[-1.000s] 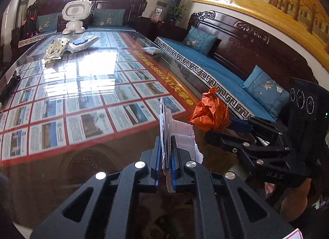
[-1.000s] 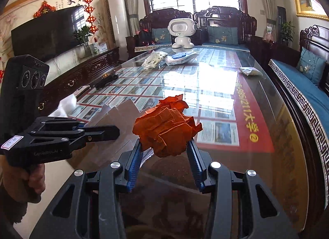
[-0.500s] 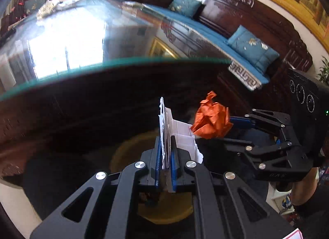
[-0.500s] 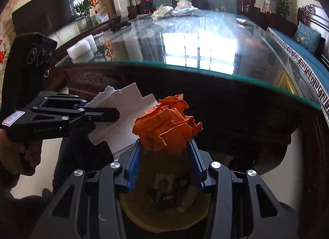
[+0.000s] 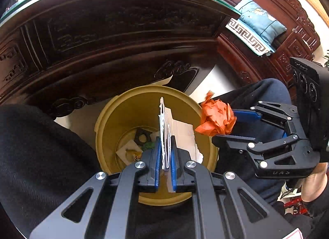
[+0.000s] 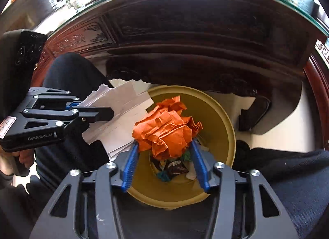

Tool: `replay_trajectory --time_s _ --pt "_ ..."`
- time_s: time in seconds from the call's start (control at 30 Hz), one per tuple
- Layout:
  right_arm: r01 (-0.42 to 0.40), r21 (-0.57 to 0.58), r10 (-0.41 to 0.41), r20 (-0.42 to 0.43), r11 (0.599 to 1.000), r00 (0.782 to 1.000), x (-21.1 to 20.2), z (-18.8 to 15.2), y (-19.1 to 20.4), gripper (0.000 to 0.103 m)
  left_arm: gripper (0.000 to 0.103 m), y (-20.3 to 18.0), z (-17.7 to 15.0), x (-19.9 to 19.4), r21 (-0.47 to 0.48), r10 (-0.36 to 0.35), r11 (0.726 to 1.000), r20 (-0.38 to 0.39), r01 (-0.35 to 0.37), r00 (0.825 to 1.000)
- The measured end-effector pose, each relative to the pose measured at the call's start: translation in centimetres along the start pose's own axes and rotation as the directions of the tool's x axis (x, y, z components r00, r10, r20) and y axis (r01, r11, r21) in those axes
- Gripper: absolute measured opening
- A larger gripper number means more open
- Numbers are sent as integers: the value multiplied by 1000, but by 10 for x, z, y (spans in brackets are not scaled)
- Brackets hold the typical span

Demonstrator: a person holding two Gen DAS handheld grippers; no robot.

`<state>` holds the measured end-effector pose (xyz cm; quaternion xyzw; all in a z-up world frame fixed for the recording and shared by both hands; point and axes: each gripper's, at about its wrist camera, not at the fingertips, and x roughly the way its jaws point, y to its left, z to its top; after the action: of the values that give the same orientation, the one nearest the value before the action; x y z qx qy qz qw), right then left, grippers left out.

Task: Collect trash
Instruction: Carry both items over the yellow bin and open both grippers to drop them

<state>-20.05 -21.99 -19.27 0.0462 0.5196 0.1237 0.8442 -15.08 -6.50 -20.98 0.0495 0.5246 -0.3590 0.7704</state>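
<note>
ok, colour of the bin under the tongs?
Mustard yellow bin, clearest in the right wrist view.

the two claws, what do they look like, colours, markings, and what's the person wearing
Both are black plastic with open triangular cut-outs, silver rivets at the joints and ribbed blue pads lining the fingers. The left claw reads "GenRobot.AI" in pale letters on its side and carries a white sticker with red marks. The right claw has faint lettering on its body and a black block with round lenses behind it. The person wears dark trousers.
</note>
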Motion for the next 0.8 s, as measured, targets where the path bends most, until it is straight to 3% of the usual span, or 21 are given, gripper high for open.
replay_trajectory --time_s 0.03,0.47,0.57,0.63,0.73,0.8 --pt "0 9 0 4 1000 1000 -1 -6 0 67 9 0 0 2 2 5 1000 -3 -5 1000" --pt "-13 52 11 41 999 999 -12 -10 -22 67 9 -13 5 19 36 10 999 -72 -8 997" --pt "-16 55 14 36 998 999 -11 -8 -24 67 15 -21 6 23 56 9 998 -87 -4 996" --pt "-22 55 20 34 998 999 -10 -8 -24 67 27 -25 6 24 67 9 998 -90 -3 996" --pt "-29 54 27 35 998 999 -10 -9 -23 67 35 -29 6 25 77 5 997 -93 3 996" --pt "-33 54 31 35 998 999 -10 -9 -23 67 36 -31 6 26 78 -1 997 -94 8 996"
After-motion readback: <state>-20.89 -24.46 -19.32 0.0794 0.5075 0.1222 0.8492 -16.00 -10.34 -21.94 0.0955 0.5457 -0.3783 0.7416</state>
